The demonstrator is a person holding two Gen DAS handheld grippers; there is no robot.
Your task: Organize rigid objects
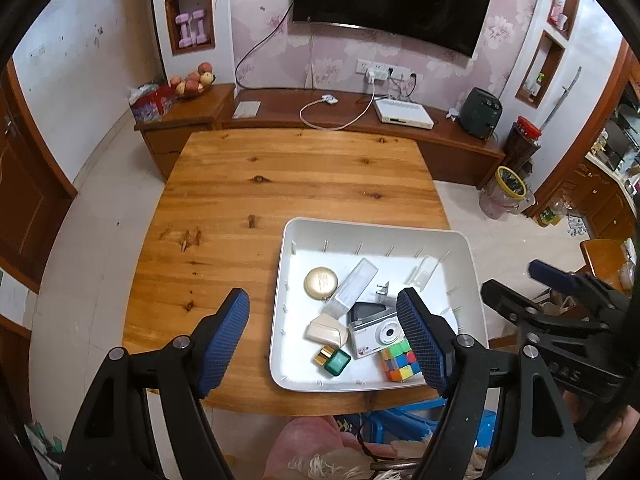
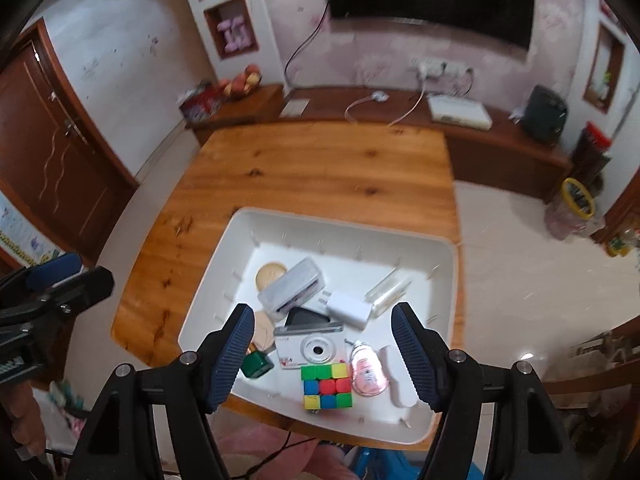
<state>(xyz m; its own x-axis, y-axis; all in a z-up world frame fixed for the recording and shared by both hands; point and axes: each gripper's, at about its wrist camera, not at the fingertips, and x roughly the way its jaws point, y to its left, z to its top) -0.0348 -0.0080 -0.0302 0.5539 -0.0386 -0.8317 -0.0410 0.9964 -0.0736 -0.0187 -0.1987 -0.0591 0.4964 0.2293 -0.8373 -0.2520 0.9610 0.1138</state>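
L gripper tilted steeply down, blue pads spread wide w/ nothing between them. R gripper angled down likewise, jaws apart and empty. Each gripper shows at the edge of the other's wrist view, side by side.

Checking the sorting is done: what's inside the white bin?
In the white bin: camera, puzzle cube, charger, green bottle, clear case. Anything beneath them is hidden.

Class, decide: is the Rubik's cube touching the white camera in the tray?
Touching. In the right wrist view the Rubik's cube sits against the front lower edge of the white camera, with no tray floor visible between them.
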